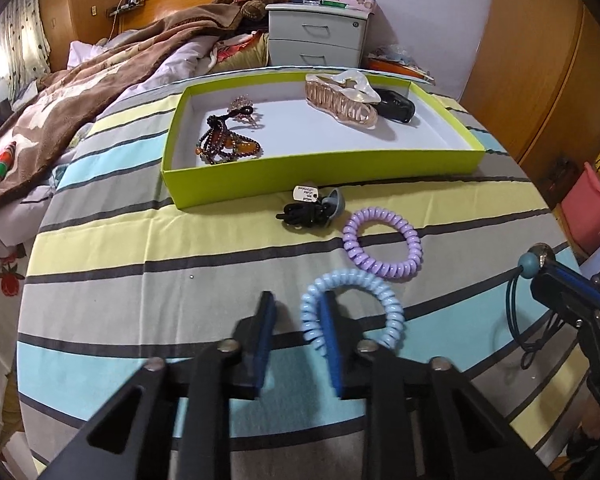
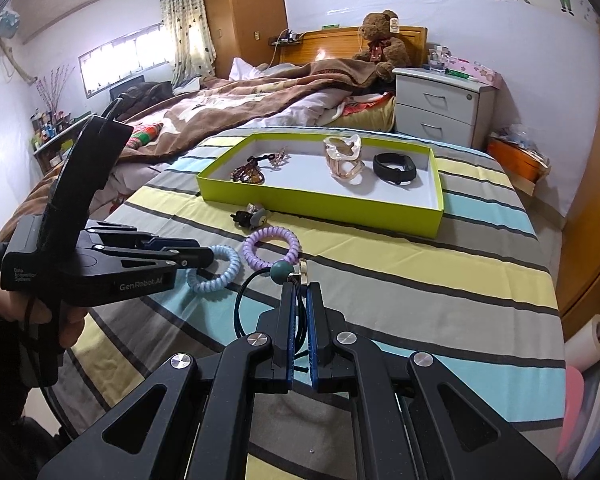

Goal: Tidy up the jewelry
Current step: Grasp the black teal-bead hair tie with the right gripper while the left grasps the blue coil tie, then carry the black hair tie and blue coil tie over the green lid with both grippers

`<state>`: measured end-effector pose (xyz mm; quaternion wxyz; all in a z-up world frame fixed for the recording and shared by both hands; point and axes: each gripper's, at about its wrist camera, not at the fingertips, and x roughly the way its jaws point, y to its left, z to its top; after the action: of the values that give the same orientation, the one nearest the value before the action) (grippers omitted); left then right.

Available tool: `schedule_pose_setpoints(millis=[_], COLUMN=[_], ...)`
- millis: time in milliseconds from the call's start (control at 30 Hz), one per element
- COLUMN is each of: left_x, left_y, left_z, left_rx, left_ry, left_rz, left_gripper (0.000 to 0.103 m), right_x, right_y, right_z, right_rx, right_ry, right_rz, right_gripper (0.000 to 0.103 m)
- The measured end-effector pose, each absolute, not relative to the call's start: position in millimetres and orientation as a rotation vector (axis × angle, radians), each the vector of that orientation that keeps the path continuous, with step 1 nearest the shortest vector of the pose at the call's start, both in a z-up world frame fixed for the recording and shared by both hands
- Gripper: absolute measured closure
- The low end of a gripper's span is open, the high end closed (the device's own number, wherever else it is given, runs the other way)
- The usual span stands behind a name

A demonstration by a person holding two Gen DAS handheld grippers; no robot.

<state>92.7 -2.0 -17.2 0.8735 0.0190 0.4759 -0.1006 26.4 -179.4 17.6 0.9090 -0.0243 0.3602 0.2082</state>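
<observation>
On the striped cloth, a light blue coil hair tie (image 1: 354, 308) lies at my left gripper (image 1: 296, 300). The gripper's right finger sits inside the ring and the coil's left arc runs between the pads. A gap shows beside the left pad, so the gripper is open. My right gripper (image 2: 300, 288) is shut on the black cord (image 2: 240, 304) of a piece with a teal bead (image 2: 281, 271) and a metal charm. A purple coil tie (image 1: 384, 242) and a black clip with a tag (image 1: 310, 208) lie before the green tray (image 1: 320, 172).
The tray holds a beaded bracelet (image 1: 228, 146), a clear hair claw (image 1: 340, 100) and a black band (image 1: 396, 106). A bed with a brown blanket (image 1: 80, 92) lies on the left. A nightstand (image 1: 316, 36) stands behind and a wardrobe (image 1: 540, 60) on the right.
</observation>
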Motion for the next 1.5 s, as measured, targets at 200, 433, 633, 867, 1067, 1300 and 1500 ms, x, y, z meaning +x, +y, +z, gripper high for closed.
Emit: schedule_pose_setpoints(millis=[200,433,633,867,1067,1300,1500], left_x=[92,89,86,82,82,91,109], left_y=[-1,2,5,10,16,19,21], left_z=[-17,-10,-1,14,32,51,62], left_rx=[0.027,0.020,0.010,-0.003,-0.019,-0.019,-0.037], left_ry=[0.991,0.966,0.945,0.908,0.865,0.820,0.802], left_rz=[-0.215,-0.229,-0.233,-0.242,-0.241,-0.250,-0.259], left_gripper=[0.092,0.093,0.093,0.093,0.093,0.093,0.093], right_x=[28,29,27,28,33,47,66], right_y=[-180,-180,-178,-179,-179,-182,-188], right_z=[18,23,28,38,51,65,74], right_rx=[-0.047,-0.048,-0.054,-0.057,-0.064,-0.065,-0.067], right_ry=[0.746,0.737,0.724,0.700,0.674,0.643,0.633], right_rz=[0.416,0.404,0.401,0.391,0.379,0.361,0.330], right_gripper=[0.098,0.098,0.098,0.098,0.098,0.098,0.098])
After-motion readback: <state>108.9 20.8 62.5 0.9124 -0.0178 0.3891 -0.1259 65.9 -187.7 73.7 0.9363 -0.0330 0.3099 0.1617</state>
